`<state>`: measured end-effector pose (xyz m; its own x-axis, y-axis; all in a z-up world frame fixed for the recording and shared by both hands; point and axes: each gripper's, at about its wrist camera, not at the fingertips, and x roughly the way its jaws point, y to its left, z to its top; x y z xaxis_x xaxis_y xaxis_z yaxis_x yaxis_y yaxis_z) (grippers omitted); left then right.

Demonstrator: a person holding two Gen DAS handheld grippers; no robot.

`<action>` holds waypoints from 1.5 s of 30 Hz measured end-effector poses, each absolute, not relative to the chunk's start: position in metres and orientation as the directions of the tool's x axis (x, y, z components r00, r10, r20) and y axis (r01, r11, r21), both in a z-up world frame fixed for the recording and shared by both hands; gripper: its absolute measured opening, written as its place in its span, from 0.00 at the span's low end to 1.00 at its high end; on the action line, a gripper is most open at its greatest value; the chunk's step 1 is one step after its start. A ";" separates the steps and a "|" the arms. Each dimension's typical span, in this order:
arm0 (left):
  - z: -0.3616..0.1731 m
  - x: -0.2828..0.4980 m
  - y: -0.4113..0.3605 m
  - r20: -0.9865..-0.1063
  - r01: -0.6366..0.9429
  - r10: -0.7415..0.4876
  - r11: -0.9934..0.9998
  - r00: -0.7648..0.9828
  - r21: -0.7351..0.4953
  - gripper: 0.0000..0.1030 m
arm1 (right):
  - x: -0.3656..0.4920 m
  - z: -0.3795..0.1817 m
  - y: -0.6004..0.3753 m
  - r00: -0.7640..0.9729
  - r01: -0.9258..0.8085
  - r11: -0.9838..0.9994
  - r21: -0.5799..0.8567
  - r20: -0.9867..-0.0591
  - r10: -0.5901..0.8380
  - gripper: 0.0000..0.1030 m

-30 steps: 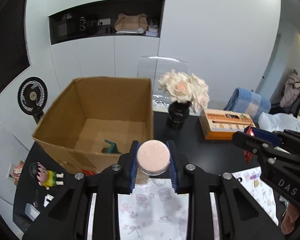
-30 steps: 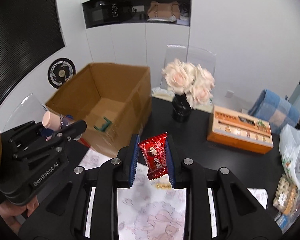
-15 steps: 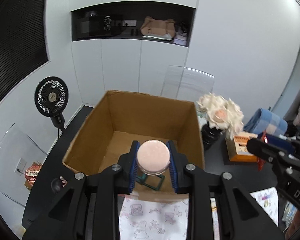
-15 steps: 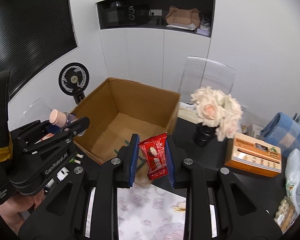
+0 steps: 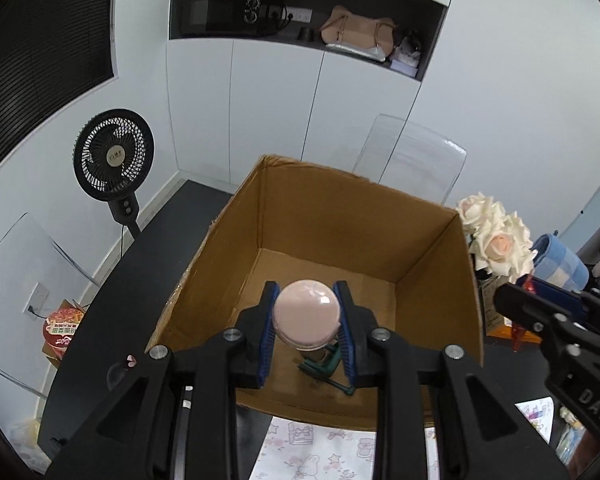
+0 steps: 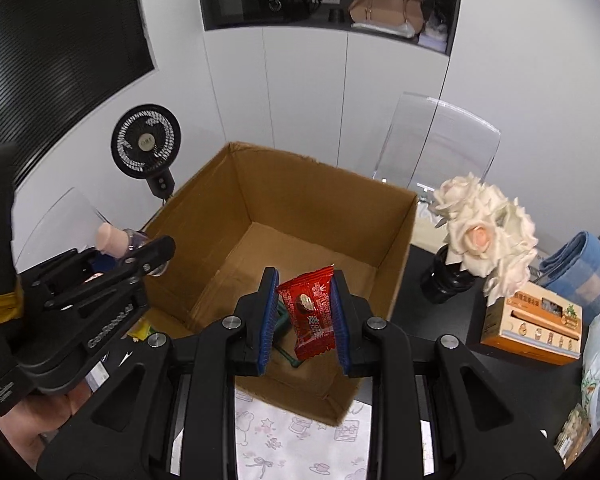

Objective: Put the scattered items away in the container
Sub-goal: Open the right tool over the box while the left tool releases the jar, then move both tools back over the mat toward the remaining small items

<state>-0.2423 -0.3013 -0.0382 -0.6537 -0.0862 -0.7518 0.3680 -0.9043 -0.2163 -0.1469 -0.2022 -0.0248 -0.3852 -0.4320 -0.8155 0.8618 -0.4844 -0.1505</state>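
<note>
cardboard box [image 5: 352, 240] stands open-topped on a dark table [image 5: 140, 280], a green clamp-like item [image 5: 324, 368] lying on its floor near the front wall. above the box's near side, the left gripper [image 5: 306, 336] is clamped on a pink-capped bottle [image 5: 306, 312], cap end facing the camera. beside it, also over the box's front edge, the right gripper [image 6: 305, 316] pinches a red snack packet [image 6: 312, 316] upright between its blue pads [image 6: 269, 316]. a patterned mat [image 6: 292, 440] lies just in front of the box. right of the box, pale roses [image 6: 484, 232] sit in a black vase [image 6: 444, 276]; an orange carton [image 6: 532, 324] rests beyond them. behind the box to its left stands a black fan [image 5: 114, 156].
</note>
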 end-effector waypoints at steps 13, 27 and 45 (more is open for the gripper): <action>-0.055 -0.249 -0.310 -0.779 0.387 -0.082 -0.897 -0.621 -0.215 0.26 | -0.157 -0.051 -0.224 -0.353 0.855 -0.502 -0.129 -0.855 -0.381 0.25; -0.051 -0.248 -0.309 -0.767 0.405 -0.129 -0.896 -0.629 -0.181 0.75 | -0.161 -0.049 -0.212 -0.424 0.814 -0.555 -0.172 -0.829 -0.365 0.80; -0.038 -0.239 -0.297 -0.736 0.384 -0.134 -0.905 -0.664 -0.182 0.85 | -0.170 -0.029 -0.180 -0.448 0.796 -0.583 -0.164 -0.807 -0.385 0.92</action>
